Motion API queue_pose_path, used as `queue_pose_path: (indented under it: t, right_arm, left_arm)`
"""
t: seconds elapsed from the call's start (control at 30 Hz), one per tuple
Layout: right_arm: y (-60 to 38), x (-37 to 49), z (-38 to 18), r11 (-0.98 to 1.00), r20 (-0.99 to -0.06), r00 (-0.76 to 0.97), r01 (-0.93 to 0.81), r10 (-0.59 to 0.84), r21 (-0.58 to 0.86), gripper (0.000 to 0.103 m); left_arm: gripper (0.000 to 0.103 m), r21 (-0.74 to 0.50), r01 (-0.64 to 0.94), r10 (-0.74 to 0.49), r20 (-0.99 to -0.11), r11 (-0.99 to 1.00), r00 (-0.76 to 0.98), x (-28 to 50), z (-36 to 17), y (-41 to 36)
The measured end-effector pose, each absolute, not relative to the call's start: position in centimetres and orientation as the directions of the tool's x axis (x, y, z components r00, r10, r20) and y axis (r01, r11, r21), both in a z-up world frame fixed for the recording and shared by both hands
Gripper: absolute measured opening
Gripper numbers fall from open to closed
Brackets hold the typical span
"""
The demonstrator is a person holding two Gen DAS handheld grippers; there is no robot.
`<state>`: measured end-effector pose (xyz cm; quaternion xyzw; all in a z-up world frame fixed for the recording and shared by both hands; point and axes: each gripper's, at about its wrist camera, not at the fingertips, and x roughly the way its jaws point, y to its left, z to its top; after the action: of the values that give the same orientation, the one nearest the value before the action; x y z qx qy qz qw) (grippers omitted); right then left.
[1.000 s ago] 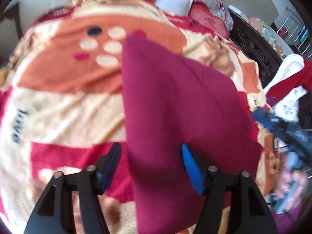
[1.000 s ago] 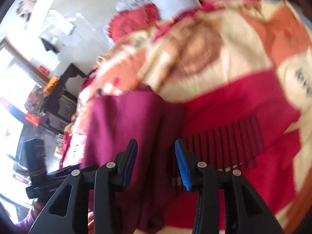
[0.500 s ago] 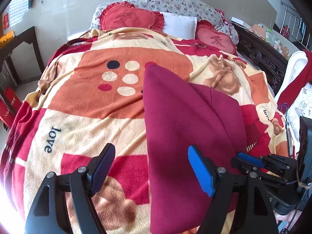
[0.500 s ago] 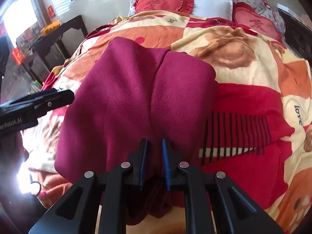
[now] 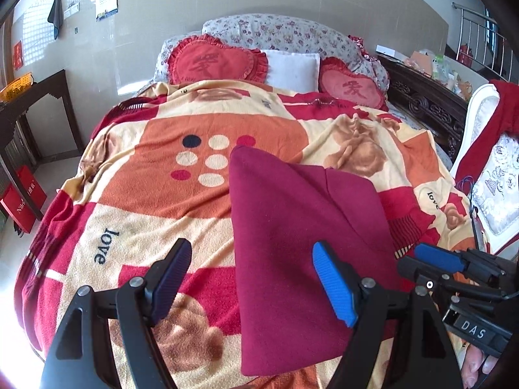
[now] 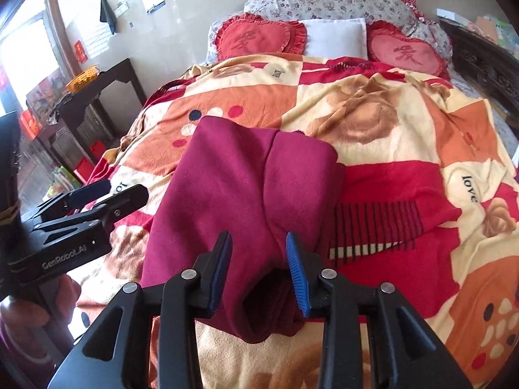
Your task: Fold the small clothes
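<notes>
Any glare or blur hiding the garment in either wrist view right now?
Left wrist view: sharp, with glare only at the lower-left edge, off the folded maroon fleece garment. Right wrist view: also sharp; the window is blown out at left, and the garment is evenly lit.

Black tongs (image 5: 251, 287) with blue ribbed pads (image 5: 334, 283), silver screws, white lettering.

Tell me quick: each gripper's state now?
Left gripper: open, holding nothing.
Right gripper: jaws opening, maroon garment between them, not pinched.

left tool (image 5: 249, 283) wide open | maroon garment (image 5: 301, 243) folded flat | patterned blanket (image 5: 162, 168) beneath
</notes>
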<state>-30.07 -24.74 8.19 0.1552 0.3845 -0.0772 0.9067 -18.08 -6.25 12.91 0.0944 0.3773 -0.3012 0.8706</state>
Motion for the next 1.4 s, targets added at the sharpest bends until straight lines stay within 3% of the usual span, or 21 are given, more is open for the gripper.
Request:
queue_pose_path:
  t: [0.1,0.27,1.4]
  right_arm:
    - [-24.6,-30.3,8.8,0.941,-0.707,0.706,0.271,-0.05,0.204,0.027]
    - [-24.2,-30.5,9.6,0.941,-0.688,0.721,0.286,-0.085,0.183,0.032]
    - [-24.2,-29.1,9.2,0.941,-0.7,0.708,0.292,-0.092,0.172,0.034]
  left_arm:
    - [0.081,-0.053,0.59,-0.451,-0.701,0.806,0.552,-18.6,13.4,-6.0]
    - [0.081,-0.05,0.592,-0.459,-0.685,0.805,0.566,-19.4,14.1,-5.7]
    - [0.081,-0.059,0.571,-0.434,-0.715,0.819,0.548,-18.5,12.6,-5.4]
